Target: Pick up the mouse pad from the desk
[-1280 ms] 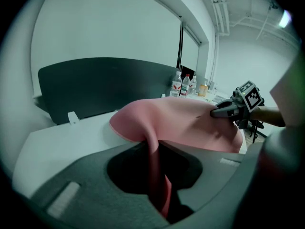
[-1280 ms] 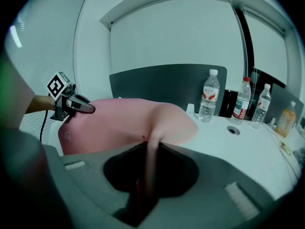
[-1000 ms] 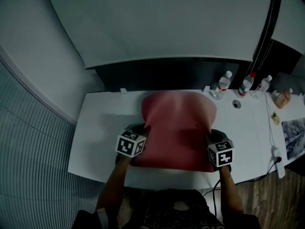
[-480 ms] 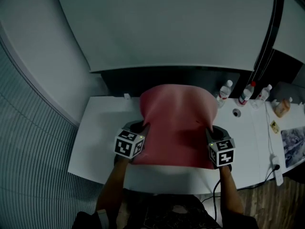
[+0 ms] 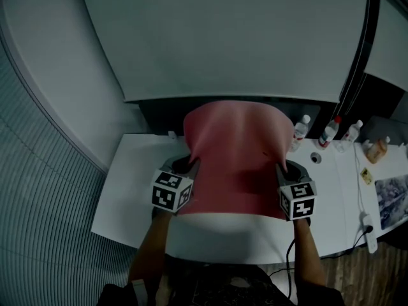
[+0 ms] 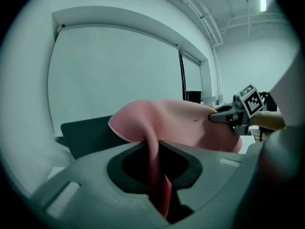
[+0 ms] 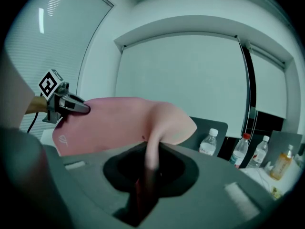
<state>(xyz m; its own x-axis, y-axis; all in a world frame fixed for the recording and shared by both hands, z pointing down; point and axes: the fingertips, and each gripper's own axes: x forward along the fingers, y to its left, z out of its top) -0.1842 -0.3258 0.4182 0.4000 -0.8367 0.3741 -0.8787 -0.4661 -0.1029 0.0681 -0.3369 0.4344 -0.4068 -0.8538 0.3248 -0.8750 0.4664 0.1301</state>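
Observation:
The pink mouse pad (image 5: 236,155) hangs in the air above the white desk (image 5: 134,177), stretched between both grippers and sagging at its far edge. My left gripper (image 5: 189,164) is shut on the pad's left edge, which runs pinched between its jaws in the left gripper view, the mouse pad (image 6: 190,120) spreading beyond. My right gripper (image 5: 284,169) is shut on the right edge; in the right gripper view the mouse pad (image 7: 119,120) folds down into its jaws. Each gripper view shows the other gripper across the pad.
Three water bottles (image 5: 329,131) and an orange bottle (image 5: 377,150) stand at the desk's back right. A dark panel (image 5: 162,113) runs behind the desk below a large white screen (image 5: 229,37). A cable and power strip (image 5: 368,222) lie at the right edge.
Both grippers have risen together with the pad. The pad has come up off the desk and now hangs higher, in front of the dark panel.

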